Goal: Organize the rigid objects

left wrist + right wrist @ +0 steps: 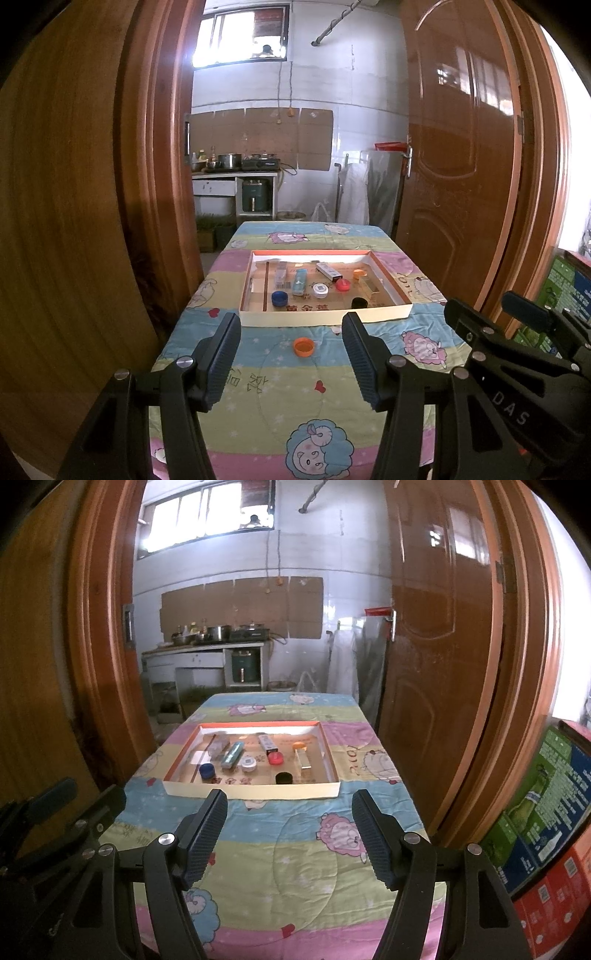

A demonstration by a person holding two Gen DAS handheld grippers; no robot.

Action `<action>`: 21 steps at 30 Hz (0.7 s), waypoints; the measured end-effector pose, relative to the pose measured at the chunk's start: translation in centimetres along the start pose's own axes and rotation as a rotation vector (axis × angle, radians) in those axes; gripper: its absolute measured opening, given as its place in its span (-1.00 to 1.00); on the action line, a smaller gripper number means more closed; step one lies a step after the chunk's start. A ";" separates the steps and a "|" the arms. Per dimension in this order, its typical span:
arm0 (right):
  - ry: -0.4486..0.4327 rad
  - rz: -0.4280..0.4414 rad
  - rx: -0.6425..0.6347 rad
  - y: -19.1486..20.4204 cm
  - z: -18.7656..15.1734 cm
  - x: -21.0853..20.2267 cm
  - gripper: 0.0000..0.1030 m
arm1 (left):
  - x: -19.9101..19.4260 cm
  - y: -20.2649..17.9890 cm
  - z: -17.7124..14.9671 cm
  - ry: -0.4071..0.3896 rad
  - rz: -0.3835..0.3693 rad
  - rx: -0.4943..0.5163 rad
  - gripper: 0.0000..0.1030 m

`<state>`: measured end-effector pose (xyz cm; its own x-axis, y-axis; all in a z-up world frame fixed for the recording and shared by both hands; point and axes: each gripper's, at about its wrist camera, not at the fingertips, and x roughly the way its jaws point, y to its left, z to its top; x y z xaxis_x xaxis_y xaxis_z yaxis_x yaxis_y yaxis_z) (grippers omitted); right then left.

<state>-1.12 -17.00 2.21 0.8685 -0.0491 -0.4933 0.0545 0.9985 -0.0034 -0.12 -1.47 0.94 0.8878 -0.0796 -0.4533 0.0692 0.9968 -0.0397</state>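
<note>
An orange bottle cap [303, 347] lies alone on the cartoon quilt, just beyond and between the fingers of my left gripper [291, 321], which stands open and empty. Behind the cap is a shallow cardboard tray [325, 318]. It holds a blue cap [279, 297], a white cap [320, 290], a red cap [342, 284], a black cap [359, 302], a second orange cap [359, 273], a pale blue tube [299, 281] and a white stick box [328, 271]. My right gripper [290, 797] is open too, facing the tray [251, 791] from the front. The loose cap is hidden in the right wrist view.
The table is narrow and covered by the quilt [295, 867]. A brown door [461, 166] stands at the right and a wooden frame [155, 184] at the left. Printed cartons [546, 805] are stacked to the right of the table. A kitchen counter [236, 173] lies beyond.
</note>
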 end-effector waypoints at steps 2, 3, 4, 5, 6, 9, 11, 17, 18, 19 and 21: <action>-0.001 0.001 0.001 0.0 0.0 0.0 0.39 | 0.0 0.0 0.0 0.001 0.000 0.001 0.10; 0.000 0.000 0.000 0.0 0.0 0.0 0.39 | 0.0 0.0 0.0 0.001 0.000 0.000 0.10; 0.000 0.001 0.000 0.1 0.0 0.0 0.39 | 0.0 0.0 0.0 0.001 0.000 0.000 0.10; 0.001 0.001 0.000 0.0 0.0 0.0 0.39 | 0.0 0.0 0.0 0.001 0.000 0.000 0.10; 0.000 0.001 0.000 0.1 0.0 0.0 0.39 | 0.0 0.0 0.0 0.002 0.000 0.000 0.10; 0.001 0.002 0.000 0.1 0.0 0.0 0.39 | 0.0 0.0 0.0 0.002 0.001 0.000 0.10; 0.000 0.001 0.000 0.1 0.0 0.0 0.39 | 0.0 0.1 0.0 0.001 0.000 -0.001 0.10; 0.002 0.001 0.000 0.1 0.0 0.0 0.39 | 0.0 0.1 0.0 0.001 -0.001 -0.001 0.10; 0.000 0.002 -0.001 0.2 0.0 -0.1 0.39 | 0.0 0.1 0.0 0.001 -0.001 0.000 0.10; 0.000 0.001 -0.002 0.2 0.0 -0.1 0.39 | 0.0 0.1 0.0 0.002 -0.001 0.000 0.10; 0.001 0.001 -0.002 0.2 0.0 0.0 0.39 | 0.0 0.1 0.0 0.002 0.000 -0.001 0.10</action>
<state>-1.16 -16.79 2.21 0.8681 -0.0478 -0.4941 0.0525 0.9986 -0.0043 -0.12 -1.33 0.89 0.8868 -0.0798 -0.4552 0.0689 0.9968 -0.0404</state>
